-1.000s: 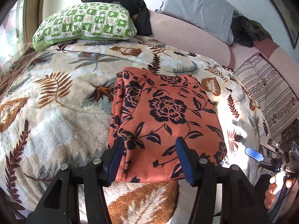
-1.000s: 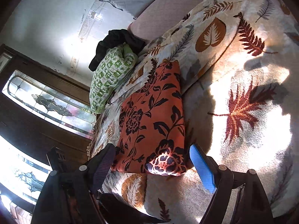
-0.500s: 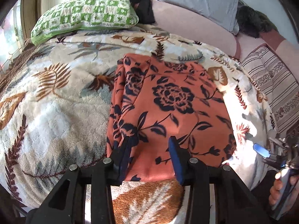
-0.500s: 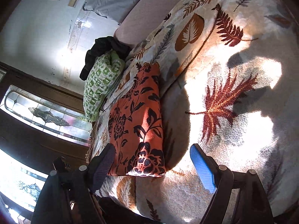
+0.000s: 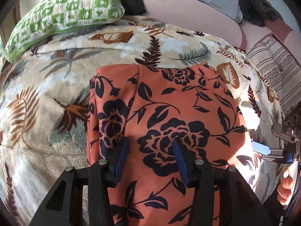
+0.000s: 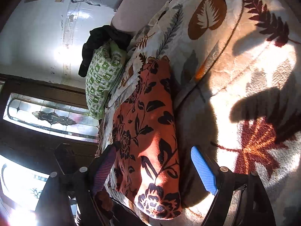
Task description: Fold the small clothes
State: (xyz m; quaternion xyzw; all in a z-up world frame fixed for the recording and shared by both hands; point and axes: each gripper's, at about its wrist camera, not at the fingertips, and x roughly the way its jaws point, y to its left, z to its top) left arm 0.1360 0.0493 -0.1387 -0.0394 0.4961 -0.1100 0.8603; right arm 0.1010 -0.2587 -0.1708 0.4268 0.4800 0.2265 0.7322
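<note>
Sunlight fell across the bed's leaf-print blanket [image 5: 56,124], with a green checked pillow [image 5: 64,17] and a dark bundle of clothing [image 6: 97,43] at the far end, well clear of your work. The orange floral garment [image 5: 169,113] lay flat on the blanket in the middle of the bed, already squared into a neat rectangle, so it read as folded at least once.

Your left gripper [image 5: 149,156] hung over the garment's near half with its blue pads spread apart and nothing between them; whether the tips touched the cloth could not be told. That placement suited pressing or pinching the near edge for another fold.

Your right gripper [image 6: 152,167] sat low at the garment's near right corner, its fingers wide apart either side of that corner, one pad [image 6: 203,171] out over the bare blanket. It held nothing. Coming in from the side like that would have let you take the corner while the other gripper took the middle.
</note>
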